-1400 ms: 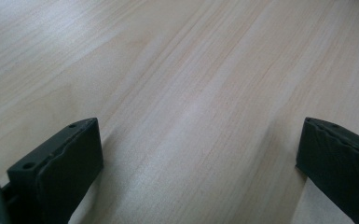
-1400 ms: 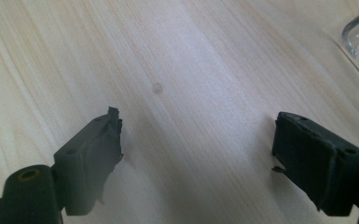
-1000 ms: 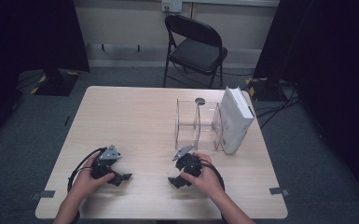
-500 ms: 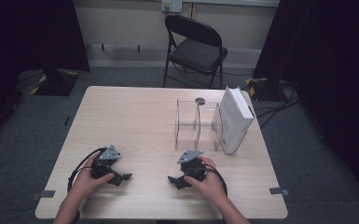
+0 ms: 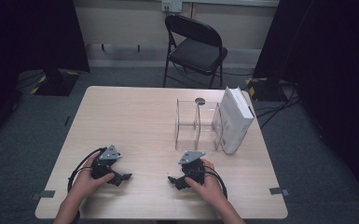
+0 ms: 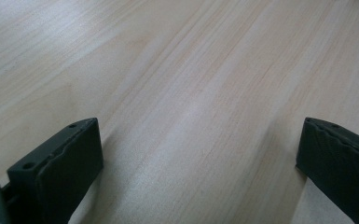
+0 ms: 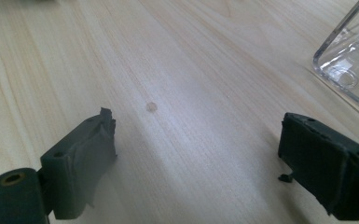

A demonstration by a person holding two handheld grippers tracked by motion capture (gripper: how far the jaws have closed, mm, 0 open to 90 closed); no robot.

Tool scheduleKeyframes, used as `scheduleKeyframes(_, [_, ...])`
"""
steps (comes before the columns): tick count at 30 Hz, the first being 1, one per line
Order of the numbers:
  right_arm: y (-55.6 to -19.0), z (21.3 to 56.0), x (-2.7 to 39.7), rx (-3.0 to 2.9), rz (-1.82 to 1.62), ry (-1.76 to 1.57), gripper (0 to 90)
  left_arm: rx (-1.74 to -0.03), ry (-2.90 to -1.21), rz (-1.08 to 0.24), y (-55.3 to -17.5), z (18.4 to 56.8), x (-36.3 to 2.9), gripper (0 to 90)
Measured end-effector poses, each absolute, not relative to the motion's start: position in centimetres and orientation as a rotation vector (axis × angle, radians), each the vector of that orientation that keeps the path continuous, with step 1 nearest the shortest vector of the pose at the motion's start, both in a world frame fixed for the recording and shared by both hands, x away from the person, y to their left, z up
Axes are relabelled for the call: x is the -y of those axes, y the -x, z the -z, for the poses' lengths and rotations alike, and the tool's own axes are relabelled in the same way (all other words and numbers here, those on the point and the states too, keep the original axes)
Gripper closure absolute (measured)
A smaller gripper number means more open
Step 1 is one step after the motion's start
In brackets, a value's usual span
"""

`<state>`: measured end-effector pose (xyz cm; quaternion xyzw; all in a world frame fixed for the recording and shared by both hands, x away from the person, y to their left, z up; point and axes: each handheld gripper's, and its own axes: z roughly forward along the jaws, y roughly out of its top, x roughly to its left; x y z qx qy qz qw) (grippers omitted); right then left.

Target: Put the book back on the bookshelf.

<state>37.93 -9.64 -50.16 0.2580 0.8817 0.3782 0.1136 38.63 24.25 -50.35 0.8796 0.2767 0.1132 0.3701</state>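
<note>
Clear acrylic organizer (image 5: 198, 125) looked rigid, slick; I'd take its wall, both grippers (image 5: 176, 181) gaping empty on counter (image 5: 135, 116).

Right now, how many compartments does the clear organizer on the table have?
2 can be made out. The clear organizer stands on the table right of middle, one divider splitting it into a left compartment and a right one beside the upright white book. Its transparency may hide further dividers.

We had bare table (image 5: 135, 116) ahead; only the clear organizer (image 5: 198, 125) and white box (image 5: 235, 119) blocked the right.
</note>
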Motion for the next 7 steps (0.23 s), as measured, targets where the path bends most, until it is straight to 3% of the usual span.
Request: scheduleKeyframes(7, [-37.91, 50.16, 9.63, -2.581, -1.105, -0.762, 9.8, -0.71, -2.257, -0.29, -38.64, 50.35, -24.24, 0.0])
